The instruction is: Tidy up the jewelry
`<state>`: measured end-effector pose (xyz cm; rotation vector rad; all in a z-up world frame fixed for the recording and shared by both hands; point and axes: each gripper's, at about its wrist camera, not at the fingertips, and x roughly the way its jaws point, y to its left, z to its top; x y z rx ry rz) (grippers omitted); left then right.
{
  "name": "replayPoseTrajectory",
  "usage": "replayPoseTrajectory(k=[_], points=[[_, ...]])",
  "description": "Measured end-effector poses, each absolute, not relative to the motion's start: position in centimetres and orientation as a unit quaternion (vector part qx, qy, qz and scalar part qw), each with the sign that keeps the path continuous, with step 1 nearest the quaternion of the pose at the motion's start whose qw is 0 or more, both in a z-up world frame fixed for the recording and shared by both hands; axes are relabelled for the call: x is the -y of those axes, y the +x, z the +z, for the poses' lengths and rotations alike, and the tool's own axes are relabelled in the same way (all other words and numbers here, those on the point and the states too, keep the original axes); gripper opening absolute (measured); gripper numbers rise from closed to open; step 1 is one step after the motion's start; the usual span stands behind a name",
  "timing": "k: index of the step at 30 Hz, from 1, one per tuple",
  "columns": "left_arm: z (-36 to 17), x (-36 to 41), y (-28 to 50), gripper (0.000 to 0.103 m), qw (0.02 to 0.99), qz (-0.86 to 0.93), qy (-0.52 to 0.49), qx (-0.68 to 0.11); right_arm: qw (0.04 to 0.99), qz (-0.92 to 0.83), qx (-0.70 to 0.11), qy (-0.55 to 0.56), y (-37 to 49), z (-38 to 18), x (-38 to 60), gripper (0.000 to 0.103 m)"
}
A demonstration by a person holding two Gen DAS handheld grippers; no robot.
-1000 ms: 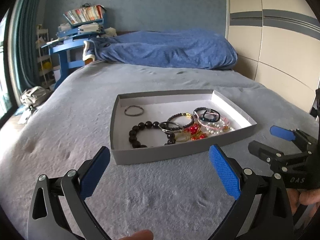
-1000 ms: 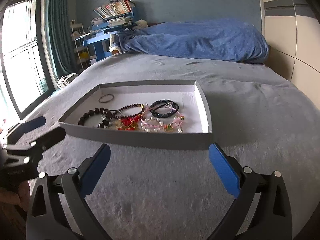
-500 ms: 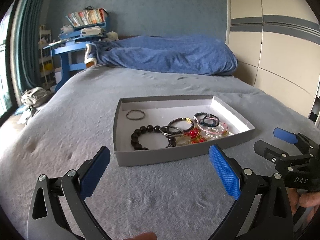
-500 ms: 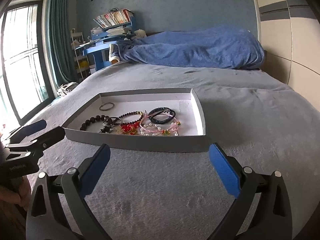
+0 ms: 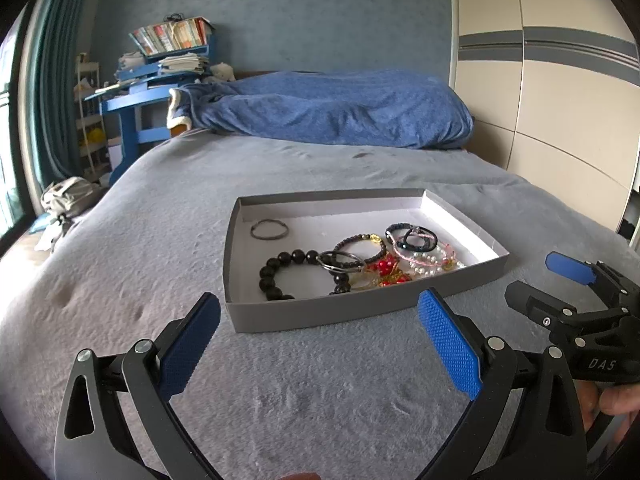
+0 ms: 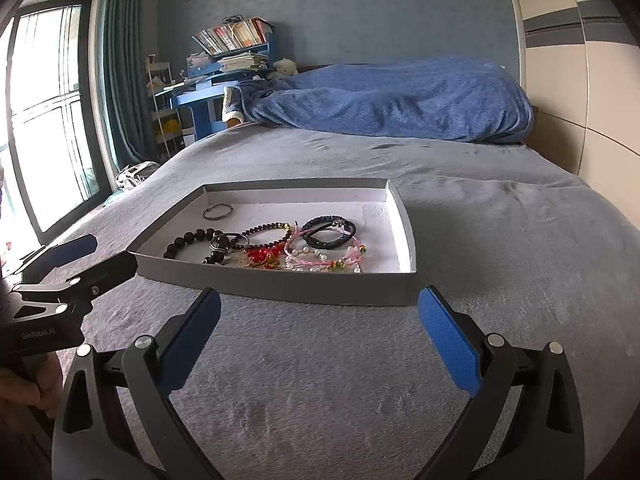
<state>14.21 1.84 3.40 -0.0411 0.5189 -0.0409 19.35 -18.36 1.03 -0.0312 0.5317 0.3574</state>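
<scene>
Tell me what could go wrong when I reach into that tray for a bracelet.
The bracelets overlap in a tangled pile, so lifting one may drag its neighbours out. The shallow tray sits on soft bedding and could tip if a claw presses its rim. Both claws, left claw and right claw, are open.

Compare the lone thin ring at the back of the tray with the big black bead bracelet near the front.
The thin ring is a plain, slim metal loop; the black bead bracelet is a string of chunky round beads. The ring is smaller and lies alone, touching nothing; the bracelet is wider and overlapped by a metal hoop. Both lie flat inside the grey tray.
</scene>
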Motion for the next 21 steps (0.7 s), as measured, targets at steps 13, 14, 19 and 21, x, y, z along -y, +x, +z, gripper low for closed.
replayPoseTrajectory(k=[13,14,19,21], points=[[3.27,-1.76,14.30,0.098,0.966,-0.022,-0.017,-0.257,0.949,0.176,-0.261,-0.015,19.30,1.04,18.32,0.098],[3.24,-1.77,14.32,0.098,0.966,-0.022,-0.017,-0.258,0.949,0.175,-0.261,-0.015,19.31,1.04,18.31,0.098],[3.27,-1.73,14.31,0.098,0.966,-0.021,-0.017,-0.258,0.949,0.176,-0.261,-0.015,19.29,1.05,18.31,0.098],[3.24,-1.73,14.31,0.098,0.966,-0.021,-0.017,-0.258,0.949,0.175,-0.262,-0.015,19.31,1.05,18.31,0.098]])
